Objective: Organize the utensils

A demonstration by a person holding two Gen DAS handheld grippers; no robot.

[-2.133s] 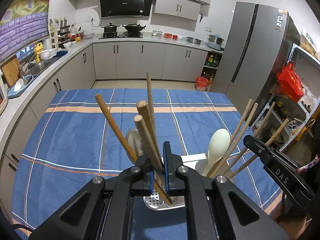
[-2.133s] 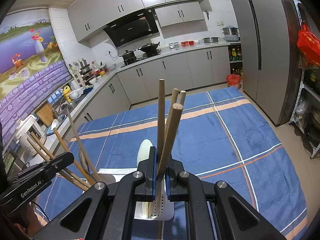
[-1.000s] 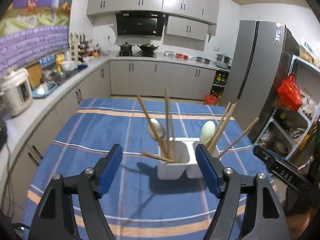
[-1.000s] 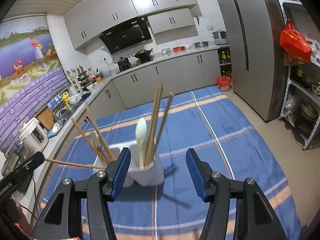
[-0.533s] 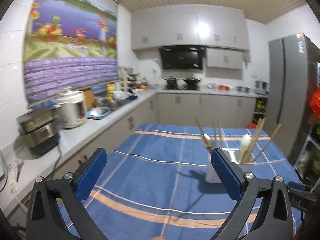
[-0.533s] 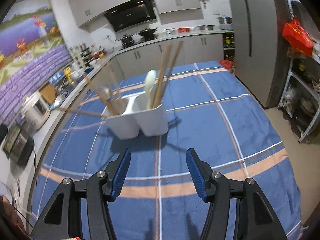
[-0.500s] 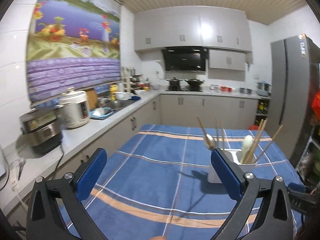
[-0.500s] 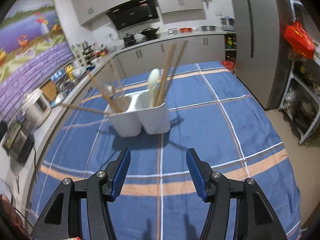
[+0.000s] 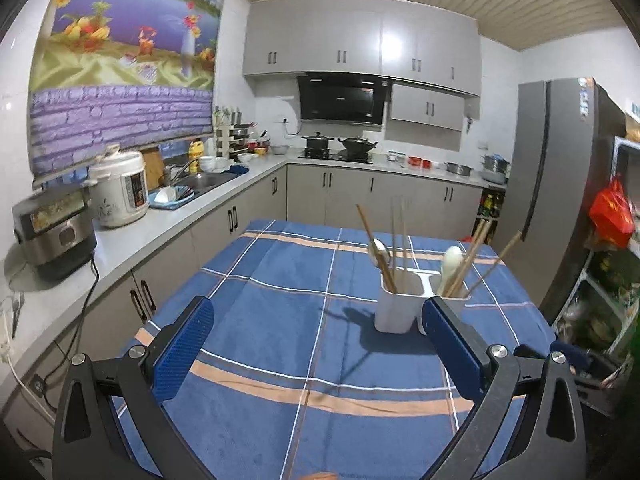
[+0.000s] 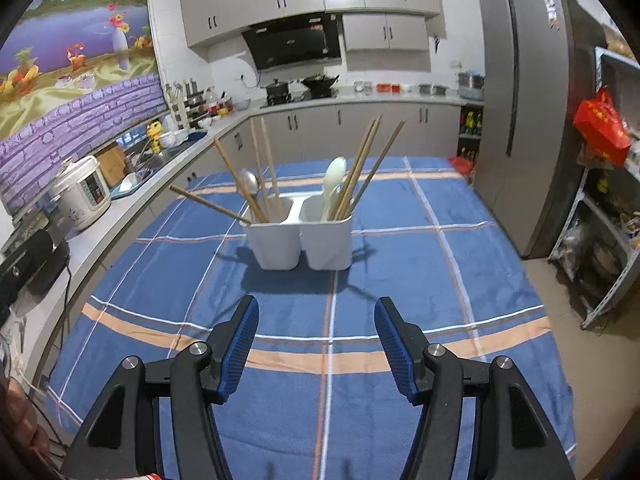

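A white two-compartment utensil holder (image 10: 300,236) stands upright on the table (image 10: 400,280), which is covered by a blue plaid cloth. Its left compartment holds wooden chopsticks (image 10: 236,184) leaning at different angles and a metal spoon (image 10: 249,181); one chopstick lies low across the rim, pointing left. The right compartment holds a pale spoon (image 10: 334,180) and more chopsticks (image 10: 366,164), fanned to the right. The right hand-held gripper (image 10: 316,344) hovers above the cloth near the holder, fingers spread apart and holding nothing. The left hand-held gripper (image 9: 316,344) is spread very wide, also with nothing in it, well apart from the holder (image 9: 400,308). A grey refrigerator (image 10: 520,112) stands beyond the table.
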